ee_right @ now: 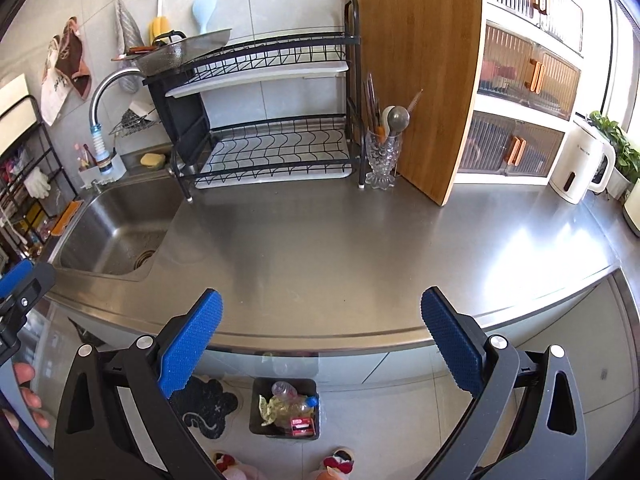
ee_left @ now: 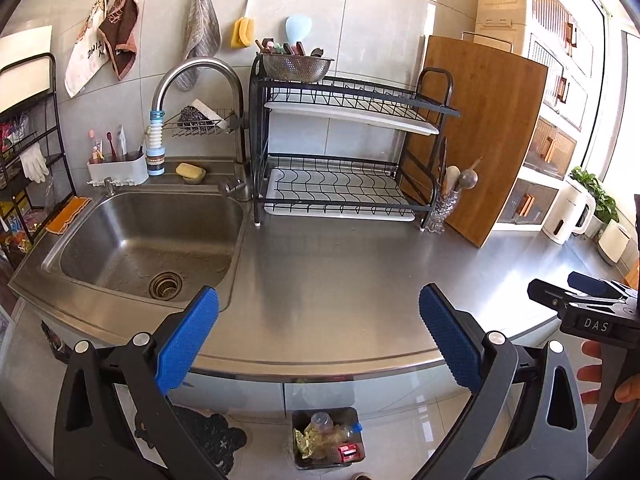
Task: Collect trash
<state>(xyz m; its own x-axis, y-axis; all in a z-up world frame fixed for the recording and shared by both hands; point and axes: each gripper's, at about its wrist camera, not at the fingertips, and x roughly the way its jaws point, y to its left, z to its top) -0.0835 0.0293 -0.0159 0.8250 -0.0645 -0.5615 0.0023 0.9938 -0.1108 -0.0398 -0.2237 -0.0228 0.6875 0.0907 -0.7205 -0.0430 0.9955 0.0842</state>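
Both grippers' fingers [ee_left: 188, 344] spread, trash bin [ee_right: 285, 408] below

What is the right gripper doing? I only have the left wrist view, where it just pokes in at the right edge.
Observer: The right gripper is open above the front edge of the counter, with nothing between its fingers.
Operator: And where is the person standing relative to the bin?
Observer: Two slippers with red bows show at the bottom edge, just on the near side of the trash bin, which stands on the floor in front of the counter.
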